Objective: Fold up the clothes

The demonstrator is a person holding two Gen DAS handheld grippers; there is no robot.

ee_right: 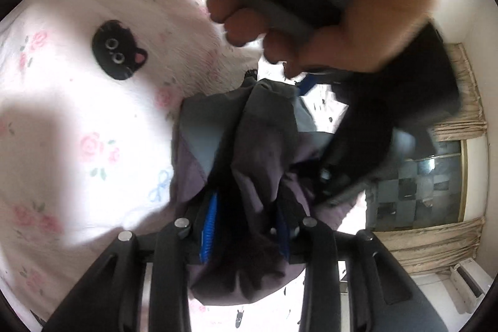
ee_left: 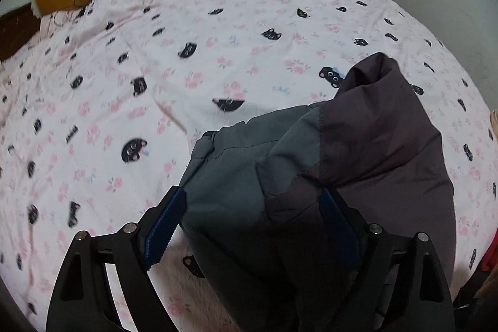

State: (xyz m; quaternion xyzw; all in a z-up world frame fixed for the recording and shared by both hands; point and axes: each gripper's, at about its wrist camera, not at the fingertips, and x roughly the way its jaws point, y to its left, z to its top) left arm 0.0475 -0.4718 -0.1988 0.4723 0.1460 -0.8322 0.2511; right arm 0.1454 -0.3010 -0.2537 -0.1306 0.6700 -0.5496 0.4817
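Blue pads of the left tongs [ee_left: 252, 226] sit nearest the lens in the left wrist view, and they stand quite far from each other with a thick bunch of the jacket [ee_left: 358, 151] filling the space between them. So these tongs are pinching the jacket, but over a fat fold, not a thin edge. This garment is padded, with a grey part and a dark purple part joined by a seam. It rises in front of the camera in a soft hump, above the bed [ee_left: 186, 52] with its pink cover of roses and black cat faces. I judge it light for its size, puffy and springy, so a fold will want to open again. Its cloth looks smooth, so I think it may slide between the pads if the hold is shallow.

Next, in the right wrist view, the right tongs [ee_right: 246, 226] are also closed on the same jacket, and their blue pads are pressed into a bundle of purple and grey cloth. Above them a hand [ee_right: 358, 14] holds the handle of the other tool, very near and blurred. Both tongs hold the garment close together, lifted off the bed.

For a good hold I would take a seam or a hem, where the padding is thinner and the stitching gives the pads something firm to bite.
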